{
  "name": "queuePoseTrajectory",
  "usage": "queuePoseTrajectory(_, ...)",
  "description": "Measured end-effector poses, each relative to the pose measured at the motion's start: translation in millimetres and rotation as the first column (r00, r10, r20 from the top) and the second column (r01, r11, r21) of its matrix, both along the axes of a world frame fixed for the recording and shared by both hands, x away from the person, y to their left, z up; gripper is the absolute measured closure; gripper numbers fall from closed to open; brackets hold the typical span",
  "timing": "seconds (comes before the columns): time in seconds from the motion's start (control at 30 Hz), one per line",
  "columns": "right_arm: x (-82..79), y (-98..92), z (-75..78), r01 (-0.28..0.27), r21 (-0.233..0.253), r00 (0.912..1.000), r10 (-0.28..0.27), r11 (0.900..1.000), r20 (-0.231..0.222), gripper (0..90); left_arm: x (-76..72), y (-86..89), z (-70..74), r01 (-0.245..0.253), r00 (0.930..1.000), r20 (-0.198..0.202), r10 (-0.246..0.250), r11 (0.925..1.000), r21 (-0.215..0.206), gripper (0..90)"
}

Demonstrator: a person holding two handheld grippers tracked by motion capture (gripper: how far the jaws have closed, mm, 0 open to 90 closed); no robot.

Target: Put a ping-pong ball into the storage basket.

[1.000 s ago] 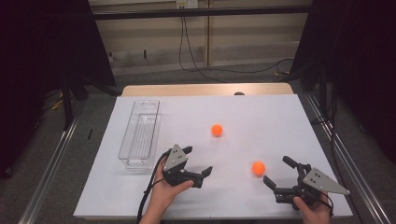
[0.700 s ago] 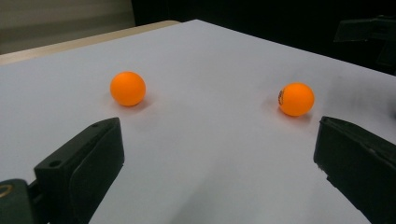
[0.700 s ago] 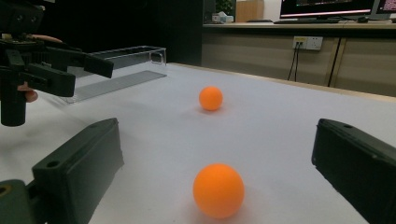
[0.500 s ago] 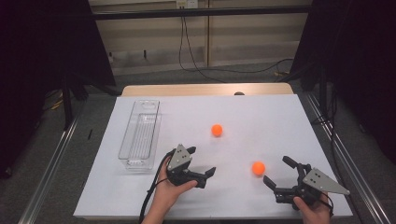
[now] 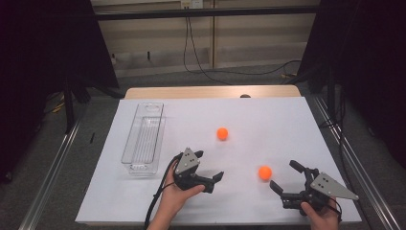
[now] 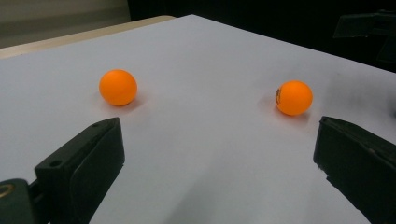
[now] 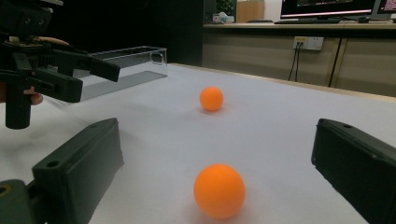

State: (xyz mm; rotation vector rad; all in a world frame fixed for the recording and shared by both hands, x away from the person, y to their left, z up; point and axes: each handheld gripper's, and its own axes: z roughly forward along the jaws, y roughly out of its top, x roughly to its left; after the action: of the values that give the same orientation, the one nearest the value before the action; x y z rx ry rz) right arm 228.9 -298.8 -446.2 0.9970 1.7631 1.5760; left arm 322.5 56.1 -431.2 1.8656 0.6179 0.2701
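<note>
Two orange balls lie on the white table sheet: a far ball [image 5: 222,133] near the middle and a near ball [image 5: 265,172] toward the front right. My left gripper [image 5: 209,165] is open at the front centre, pointing right toward both balls, which the left gripper view shows as the far ball [image 6: 118,87] and the near ball [image 6: 293,97] ahead of the empty left gripper [image 6: 218,140]. Just right of the near ball stands my open right gripper [image 5: 284,176]. In the right gripper view the near ball [image 7: 219,190] lies between the wide jaws of the right gripper [image 7: 217,128], untouched.
A long clear plastic tray [image 5: 143,139] stands empty on the left side of the sheet, also seen as the tray [image 7: 126,60] behind the left gripper [image 7: 56,70]. The wooden table edge [image 5: 210,92] runs along the back. Metal rails flank the table.
My left gripper has shifted slightly to the right toward the balls. The right gripper and both balls have stayed put.
</note>
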Motion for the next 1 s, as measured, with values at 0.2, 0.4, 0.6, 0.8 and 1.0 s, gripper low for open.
queuePoseTrajectory(0.2,0.1,-0.3,0.0,0.001,0.001,1.0,-0.001,1.0,-0.001,1.7,0.1,-4.4,-0.1,0.008,1.0,-0.004,-0.008,1.0,0.002,2.0)
queuePoseTrajectory(0.4,-0.1,-0.3,0.2,0.0,0.001,1.0,0.0,1.0,-0.001,1.7,0.4,-7.4,-0.3,0.012,0.9999,-0.008,-0.012,0.9999,0.007,2.0)
queuePoseTrajectory(0.6,-0.3,-0.1,0.2,-0.002,0.002,1.0,0.002,1.0,-0.001,1.7,1.1,-10.6,-0.7,0.019,0.9998,-0.005,-0.019,0.9997,0.016,2.0)
queuePoseTrajectory(0.8,-0.2,-0.2,0.2,-0.003,0.002,1.0,0.003,1.0,-0.001,1.6,1.6,-14.1,-0.9,0.026,0.9996,-0.008,-0.026,0.9996,0.014,2.0)
queuePoseTrajectory(1.0,-0.1,0.0,0.2,-0.006,-0.001,1.0,0.006,1.0,0.003,1.6,1.7,-17.9,-2.1,0.036,0.9993,-0.01,-0.036,0.9992,0.017,2.0)
